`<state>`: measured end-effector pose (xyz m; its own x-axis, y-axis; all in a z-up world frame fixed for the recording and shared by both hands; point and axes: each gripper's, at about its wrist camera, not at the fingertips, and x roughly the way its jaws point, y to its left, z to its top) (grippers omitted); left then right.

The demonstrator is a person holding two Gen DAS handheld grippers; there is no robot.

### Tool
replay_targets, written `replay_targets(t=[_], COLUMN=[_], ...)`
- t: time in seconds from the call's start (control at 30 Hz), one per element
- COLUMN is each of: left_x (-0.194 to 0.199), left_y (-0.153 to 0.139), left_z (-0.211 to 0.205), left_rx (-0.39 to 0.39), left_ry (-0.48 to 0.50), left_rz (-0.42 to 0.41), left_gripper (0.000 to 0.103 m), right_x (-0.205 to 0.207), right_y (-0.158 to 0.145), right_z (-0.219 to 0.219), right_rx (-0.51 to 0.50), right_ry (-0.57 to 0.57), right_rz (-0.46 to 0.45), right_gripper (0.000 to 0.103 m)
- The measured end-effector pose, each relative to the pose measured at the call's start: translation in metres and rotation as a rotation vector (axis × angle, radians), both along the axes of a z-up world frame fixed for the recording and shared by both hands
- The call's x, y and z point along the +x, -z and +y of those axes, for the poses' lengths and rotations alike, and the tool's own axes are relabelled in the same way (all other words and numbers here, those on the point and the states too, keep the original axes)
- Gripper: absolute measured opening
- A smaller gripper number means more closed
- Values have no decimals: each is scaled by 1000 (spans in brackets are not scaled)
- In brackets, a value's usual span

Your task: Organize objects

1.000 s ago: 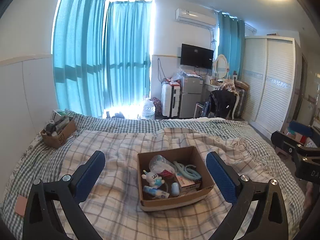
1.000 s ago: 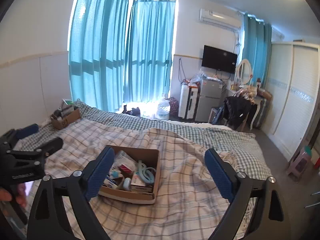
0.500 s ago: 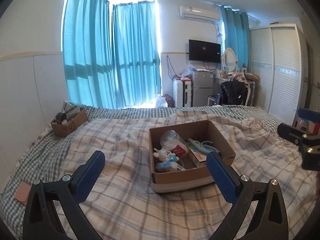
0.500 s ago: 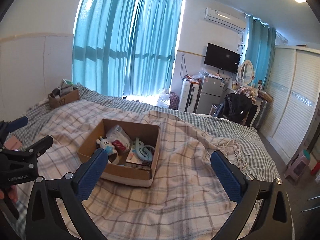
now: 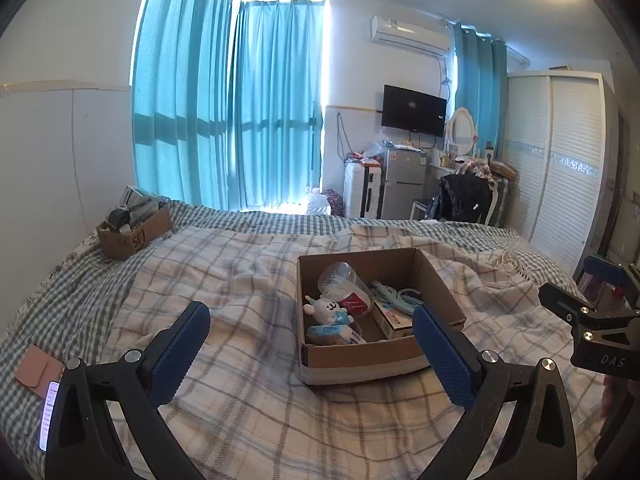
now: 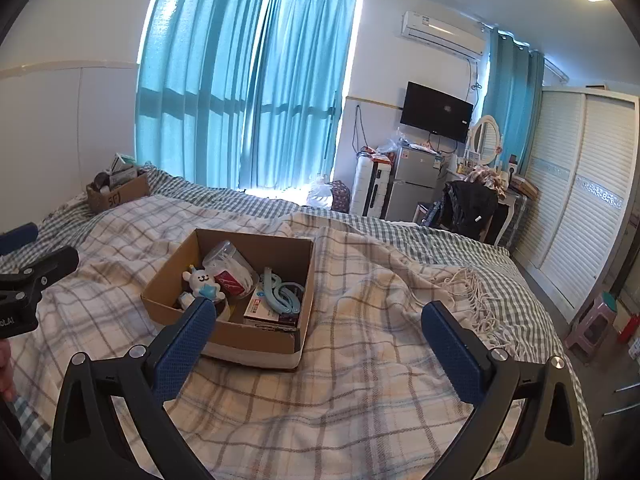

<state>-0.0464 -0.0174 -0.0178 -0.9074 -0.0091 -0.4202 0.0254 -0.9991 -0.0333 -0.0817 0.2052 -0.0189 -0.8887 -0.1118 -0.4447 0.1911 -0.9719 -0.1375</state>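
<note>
We read this as the approach step: nothing picked yet, both tools hovering short of the cardboard box (image 5: 362, 354) on the plaid blanket (image 5: 240, 400). Left gripper (image 5: 310, 350) has its jaws spread wide, empty, with the box sitting just ahead between the pads. Right gripper (image 6: 320, 338) is also spread wide and empty, the box ahead and left of its centre. In the box: a white plush toy (image 6: 202, 282) near the front-left, a clear plastic container with a red label (image 6: 232, 268) behind it, light-blue hooks (image 6: 280, 290) toward the right side, a flat packet (image 6: 260, 306) under them, and a blue-white tube (image 5: 334, 332) at the front wall. A second, smaller box (image 5: 134, 232) sits far from the main box, at the bed's back-left corner; a pink card (image 5: 38, 366) lies well left of the main box. Next move, we judge: lower one gripper into the box over one item, the plush being the easiest to reach, and close narrow on it. Where items go we cannot tell; the smaller box is likely.
</note>
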Motion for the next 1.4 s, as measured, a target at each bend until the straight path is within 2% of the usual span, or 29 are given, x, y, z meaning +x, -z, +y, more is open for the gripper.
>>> replay_targets(t=[0.13,0.33,1.4], left_x=[-1,-2,-1], left_y=[0,0,3], left_z=[3,3,3], left_rx=[-30,-2,-12], left_ry=[-8,15,21], left_rz=[-6,-13,-17], left_gripper=[103,103,103], right_x=[-1,-2,-4], right_y=[-2,-1,3], right_z=[2,-2,-8], right_rx=[-15,-19,-11], right_ry=[12,11,3], right_rz=[5,1,-11], right_gripper=[103,103,103])
